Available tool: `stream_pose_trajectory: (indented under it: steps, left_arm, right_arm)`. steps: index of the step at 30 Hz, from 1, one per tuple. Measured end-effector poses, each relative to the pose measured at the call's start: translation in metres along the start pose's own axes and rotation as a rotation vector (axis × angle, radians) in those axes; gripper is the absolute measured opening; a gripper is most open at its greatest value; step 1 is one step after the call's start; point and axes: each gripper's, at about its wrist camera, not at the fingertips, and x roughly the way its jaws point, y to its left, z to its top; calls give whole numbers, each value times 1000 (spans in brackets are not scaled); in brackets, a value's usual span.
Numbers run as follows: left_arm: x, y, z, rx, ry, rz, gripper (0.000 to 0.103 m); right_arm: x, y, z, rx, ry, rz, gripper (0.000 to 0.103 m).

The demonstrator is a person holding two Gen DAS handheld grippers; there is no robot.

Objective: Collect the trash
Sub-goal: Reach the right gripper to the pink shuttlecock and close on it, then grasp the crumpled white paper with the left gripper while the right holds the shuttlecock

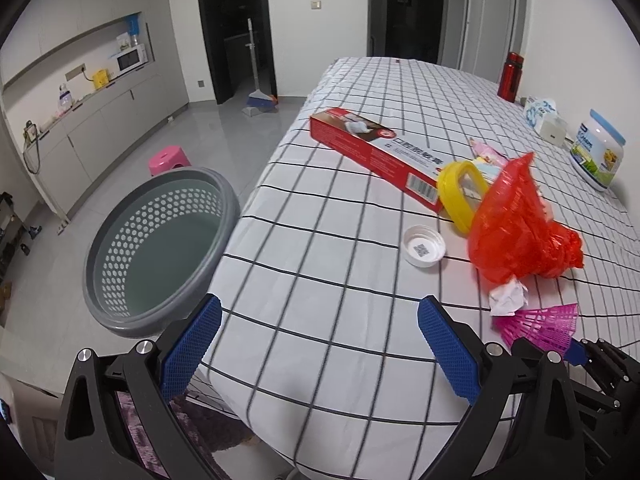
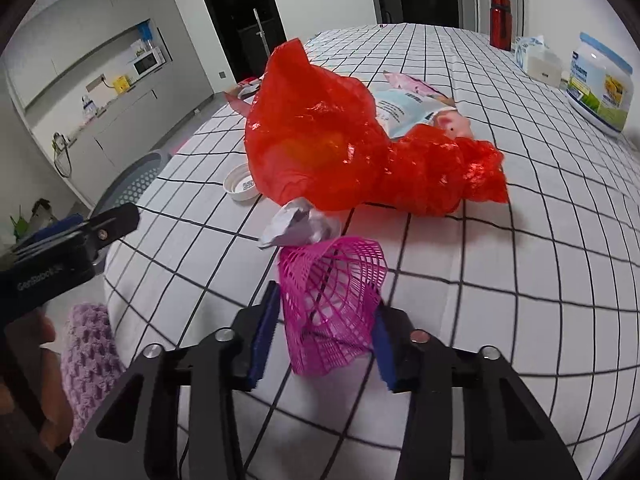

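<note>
Pink net sleeve (image 2: 334,304) is clamped in our right claw (image 2: 324,340); only the left view shows our left claw (image 1: 320,344) spread empty beside the grey basket (image 1: 160,248).

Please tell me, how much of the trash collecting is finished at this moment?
Nothing looks done: the grey basket beside the table is empty. In hand: the right gripper has its jaws closed on the pink mesh net; the left gripper is open and empty. Left on the table: red plastic bag, crumpled paper, white cap, red box.
</note>
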Motion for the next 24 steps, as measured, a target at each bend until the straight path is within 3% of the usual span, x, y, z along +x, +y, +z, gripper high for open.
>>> stream_pose_trajectory:
  steps: [9,24]
  left_arm:
    - [-4,-25,-7,32,3,-63,97]
    - [0,-101,-19,157,-8,-200,97]
  right_arm:
    - [-40,-22,-12,41,-64,15,33]
    - [-83,-84,-29,163,-169,-36,33]
